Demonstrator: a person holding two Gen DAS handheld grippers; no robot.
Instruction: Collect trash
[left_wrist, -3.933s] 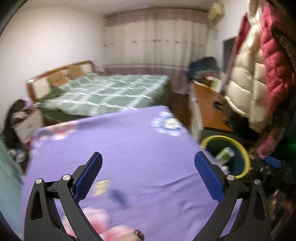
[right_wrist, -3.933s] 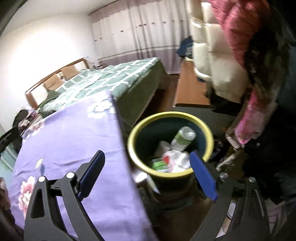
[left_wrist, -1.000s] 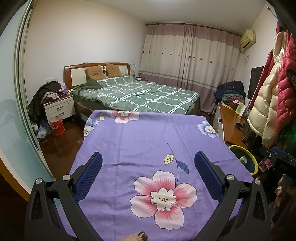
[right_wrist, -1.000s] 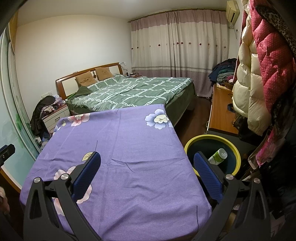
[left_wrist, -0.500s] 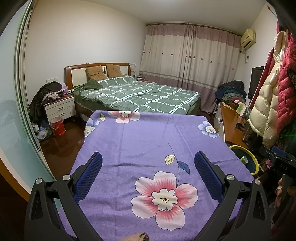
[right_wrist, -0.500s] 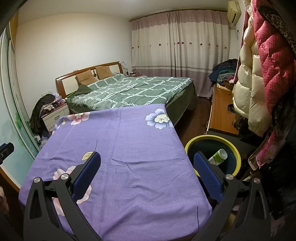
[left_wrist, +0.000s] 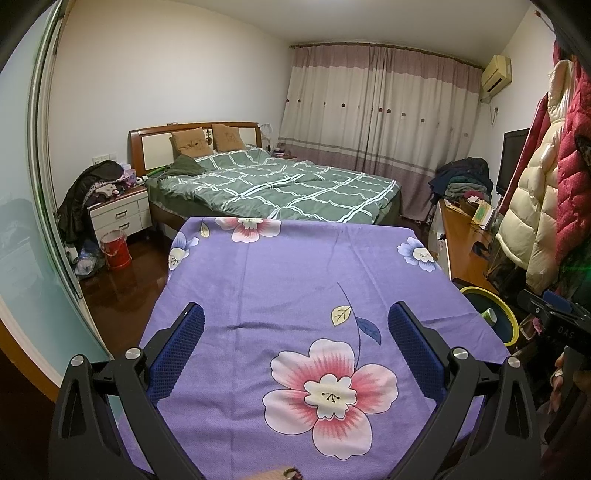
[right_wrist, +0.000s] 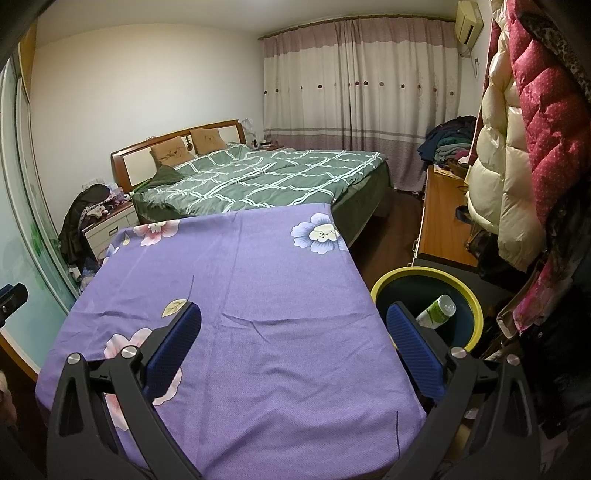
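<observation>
A dark trash bin with a yellow rim (right_wrist: 467, 291) stands on the floor at the table's right side, with a green plastic bottle (right_wrist: 436, 312) lying in it. The bin also shows in the left wrist view (left_wrist: 509, 321). The table wears a purple flowered cloth (left_wrist: 295, 291) with no trash showing on it. My left gripper (left_wrist: 295, 350) is open and empty, held above the near part of the cloth. My right gripper (right_wrist: 293, 349) is open and empty above the cloth's right half (right_wrist: 277, 295), its right finger (right_wrist: 413, 347) in front of the bin.
A bed with a green checked cover (left_wrist: 280, 184) stands beyond the table. A wooden desk (right_wrist: 439, 221) and hanging coats (right_wrist: 524, 122) line the right wall. A white nightstand (left_wrist: 118, 214) and a red bucket (left_wrist: 116, 249) are at the left.
Since 3.9 s ago both grippers have pulled back from the bin and cloth to a higher, steadier view. In the last second almost nothing has moved.
</observation>
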